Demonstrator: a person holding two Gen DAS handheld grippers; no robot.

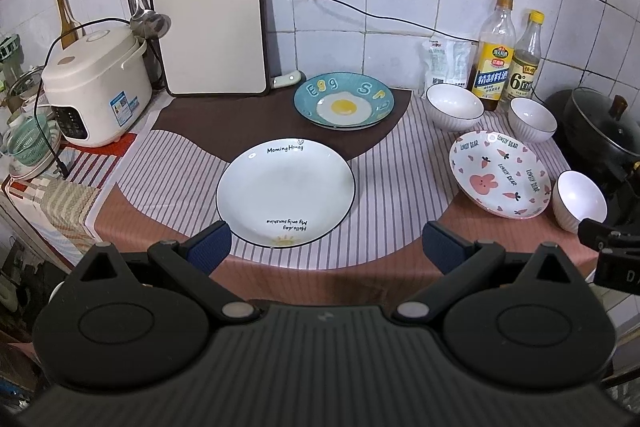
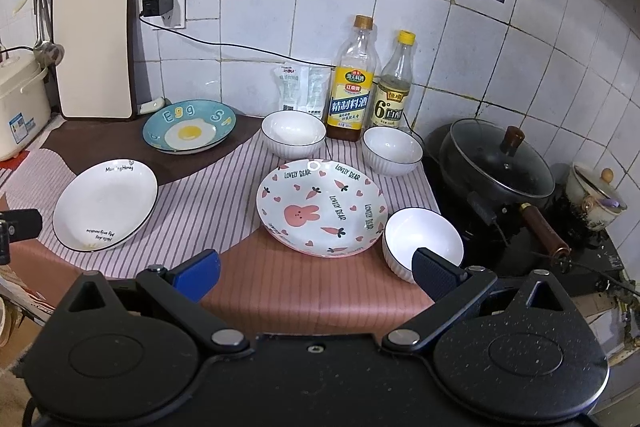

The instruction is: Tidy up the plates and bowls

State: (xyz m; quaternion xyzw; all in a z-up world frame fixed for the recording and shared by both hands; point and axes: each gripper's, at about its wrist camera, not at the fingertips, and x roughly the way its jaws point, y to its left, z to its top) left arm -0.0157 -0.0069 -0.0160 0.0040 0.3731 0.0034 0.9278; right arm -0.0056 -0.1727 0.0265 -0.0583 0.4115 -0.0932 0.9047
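Both grippers, left gripper point(image 1: 326, 247) and right gripper point(image 2: 316, 273), spread wide, empty | risk: near bowl point(image 2: 420, 241) at 1 o'clock, touching bunny plate point(image 2: 322, 207), may clink or tip.

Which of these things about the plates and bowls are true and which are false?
1. There are three white bowls on the counter. True: one in the back, one near the bottles, one by the front edge.
2. The bunny plate is stacked on the egg plate. False: they lie apart on the cloth.
3. The left gripper holds the white plate. False: it is open and holds nothing.
4. The right gripper is open. True.
5. The black pot has no lid. False: a glass lid with a knob sits on it.
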